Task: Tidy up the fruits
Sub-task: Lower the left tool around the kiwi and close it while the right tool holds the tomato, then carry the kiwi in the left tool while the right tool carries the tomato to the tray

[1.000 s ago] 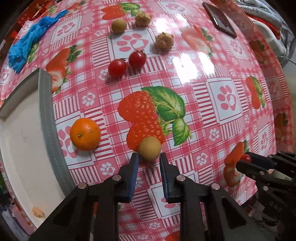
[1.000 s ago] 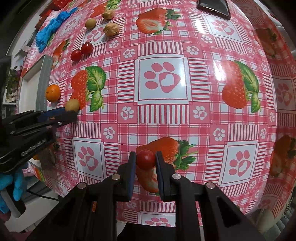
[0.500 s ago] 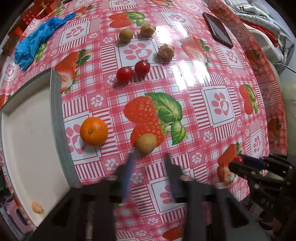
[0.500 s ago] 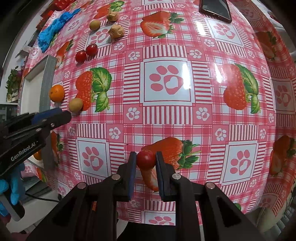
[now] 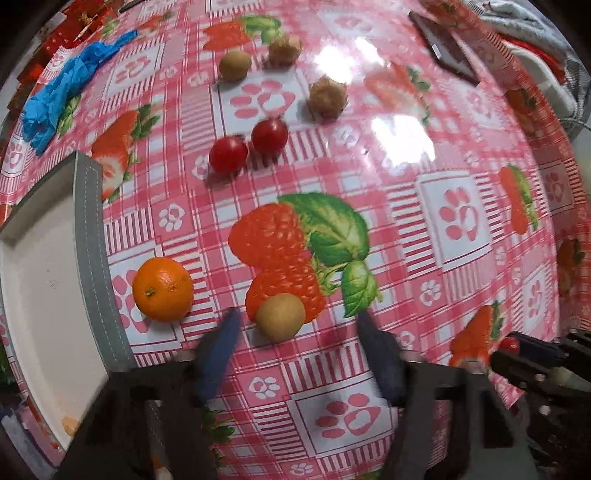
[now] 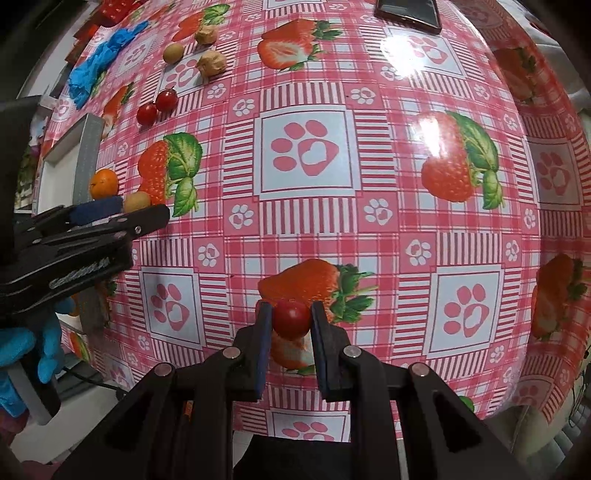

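My left gripper [image 5: 295, 325] is open, its jaws spread wide on either side of a tan round fruit [image 5: 280, 316] on the tablecloth. An orange [image 5: 163, 289] lies to its left beside the tray [image 5: 90, 258]. Two cherry tomatoes [image 5: 228, 154] [image 5: 269, 135], another tan fruit [image 5: 235, 65] and two husked fruits [image 5: 327, 97] lie farther off. My right gripper [image 6: 290, 318] is shut on a cherry tomato [image 6: 291, 318] above the table's near edge; it also shows in the left wrist view [image 5: 509, 345].
A white tray with a grey rim [image 6: 88, 155] sits at the left. Blue gloves [image 5: 62, 92] lie at the far left, a dark phone [image 6: 408, 13] at the far side. The left gripper [image 6: 122, 218] shows in the right wrist view.
My left gripper has opened wide and drawn back slightly from the tan fruit. My right gripper still holds the cherry tomato, about where it was.
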`<state>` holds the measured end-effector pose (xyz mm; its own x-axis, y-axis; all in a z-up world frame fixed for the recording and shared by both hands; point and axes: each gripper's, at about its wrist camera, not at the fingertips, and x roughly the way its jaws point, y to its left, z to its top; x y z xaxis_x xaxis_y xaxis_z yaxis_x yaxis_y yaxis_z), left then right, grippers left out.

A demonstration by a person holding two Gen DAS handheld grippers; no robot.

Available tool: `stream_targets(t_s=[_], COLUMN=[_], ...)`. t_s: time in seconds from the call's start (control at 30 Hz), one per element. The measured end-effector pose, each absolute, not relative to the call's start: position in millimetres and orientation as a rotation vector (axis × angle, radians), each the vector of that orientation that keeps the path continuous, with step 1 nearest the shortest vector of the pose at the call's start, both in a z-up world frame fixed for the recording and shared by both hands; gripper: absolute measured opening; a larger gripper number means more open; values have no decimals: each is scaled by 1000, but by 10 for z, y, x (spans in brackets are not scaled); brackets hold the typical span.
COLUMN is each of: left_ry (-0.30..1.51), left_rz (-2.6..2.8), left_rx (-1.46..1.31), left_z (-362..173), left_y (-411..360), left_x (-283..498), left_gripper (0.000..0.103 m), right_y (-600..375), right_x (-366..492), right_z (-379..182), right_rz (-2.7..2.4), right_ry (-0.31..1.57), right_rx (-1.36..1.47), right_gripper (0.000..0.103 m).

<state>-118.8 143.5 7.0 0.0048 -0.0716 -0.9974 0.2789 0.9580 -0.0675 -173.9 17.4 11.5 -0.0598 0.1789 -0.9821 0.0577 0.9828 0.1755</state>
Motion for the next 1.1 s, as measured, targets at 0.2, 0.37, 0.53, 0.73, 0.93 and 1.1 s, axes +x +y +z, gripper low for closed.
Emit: stream_targets(t_s=[0.2,0.37,0.53,0.73,0.93,1.1], left_ry=[1548,1535,1503,1476,1456,1440], left_rz=[-267,-279,-285,-273,-213,-152], left_rx=[163,103,71,29,-26,-63], left_z=[14,120,376,628,706,696], left_y=[1426,1495,1670,2010,2285,2511], left_x=[-1205,-1175,-1226,-1302,-1356,-1401], left_gripper=[29,29,29,29,29,29], right_y=[158,219,333,589,945,1297], right_x=[-1699,-1639,-1572,-1476,-1380,-1283], right_z=[129,167,205,256,310,369], right_rz=[94,100,114,149,201,256], right_ry=[1626,1617,1610,1598,1587,1575], right_rx=[178,170,154,120,69,21], right_gripper=[22,22,22,22,22,22])
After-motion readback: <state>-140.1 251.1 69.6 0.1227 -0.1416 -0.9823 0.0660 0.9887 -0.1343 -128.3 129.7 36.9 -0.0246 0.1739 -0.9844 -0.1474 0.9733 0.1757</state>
